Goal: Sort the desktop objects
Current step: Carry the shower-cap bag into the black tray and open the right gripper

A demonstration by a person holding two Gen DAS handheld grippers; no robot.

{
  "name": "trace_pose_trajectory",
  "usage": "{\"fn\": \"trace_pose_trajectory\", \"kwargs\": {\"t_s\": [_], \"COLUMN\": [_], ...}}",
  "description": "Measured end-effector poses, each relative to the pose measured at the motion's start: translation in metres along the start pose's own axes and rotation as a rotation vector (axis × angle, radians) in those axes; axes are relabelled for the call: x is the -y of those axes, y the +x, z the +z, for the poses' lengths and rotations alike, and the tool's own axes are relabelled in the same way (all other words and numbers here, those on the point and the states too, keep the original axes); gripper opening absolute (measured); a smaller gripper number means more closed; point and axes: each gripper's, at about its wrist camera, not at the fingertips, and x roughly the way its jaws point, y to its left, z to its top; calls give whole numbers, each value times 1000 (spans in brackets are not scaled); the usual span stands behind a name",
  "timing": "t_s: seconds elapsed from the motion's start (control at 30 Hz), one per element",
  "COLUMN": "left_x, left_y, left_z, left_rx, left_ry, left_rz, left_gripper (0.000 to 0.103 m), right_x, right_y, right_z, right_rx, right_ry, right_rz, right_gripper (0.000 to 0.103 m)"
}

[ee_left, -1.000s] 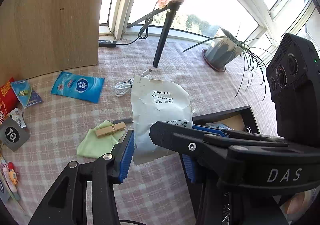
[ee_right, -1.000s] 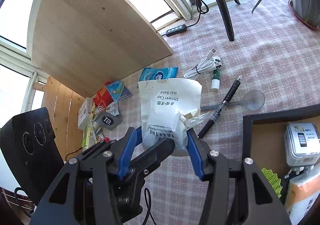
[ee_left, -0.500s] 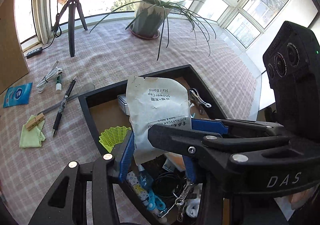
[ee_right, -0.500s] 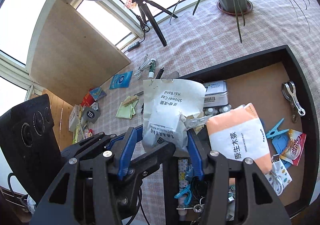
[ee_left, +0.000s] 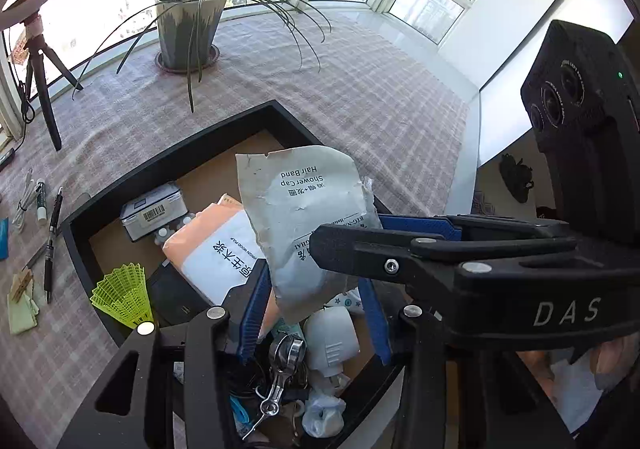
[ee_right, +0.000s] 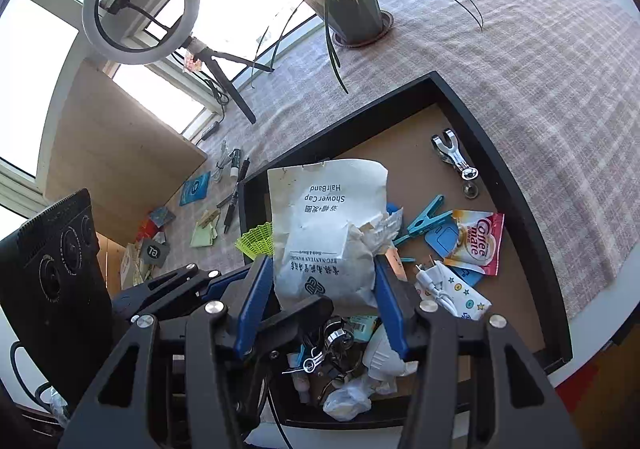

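A torn white shower cap packet (ee_left: 308, 217) hangs upright over the black tray (ee_left: 224, 125), held from both sides. It also shows in the right wrist view (ee_right: 328, 233). My left gripper (ee_left: 312, 313) and my right gripper (ee_right: 320, 301) are both shut on its lower part, and the two cross each other. The tray (ee_right: 516, 169) holds an orange tissue pack (ee_left: 212, 249), a metal tin (ee_left: 154, 211), a green shuttlecock (ee_left: 120, 295), clips, a Coffee mate sachet (ee_right: 476, 241) and several small items.
A pen (ee_left: 52, 241), lip balm, cable, green cloth with a wooden peg (ee_left: 20, 289) and snack packets (ee_right: 160, 217) lie on the checked cloth left of the tray. A potted plant (ee_left: 188, 29), ring light tripod (ee_right: 140, 1) and wooden board (ee_right: 120, 153) stand behind.
Both grippers have carried the packet to the right, from above the cloth to above the tray's contents. The grip on the packet has not changed.
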Motion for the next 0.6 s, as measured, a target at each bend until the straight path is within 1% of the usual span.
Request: {"fn": "trace_pose_trajectory", "kwargs": {"t_s": [0.13,0.27,0.33,0.6], "left_x": [-1,-12,-20,-66], "left_y": [-5,-8,-9,-24], "left_z": [-3,-3,-2,-3], "left_rx": [3,10,12,36], "left_ry": [14,-7,-21,-92], "left_rz": [8,18,27,66], "left_gripper": [41,41,41,41], "right_x": [9,8,5,-15], "right_y": [-4,-2,0,9], "right_z": [3,3,4,13], "right_rx": [13,16,13,11], "right_ry": [30,30,23,-12], "right_rz": [-32,-49,-52,-41], "right_gripper": [53,55,58,59]}}
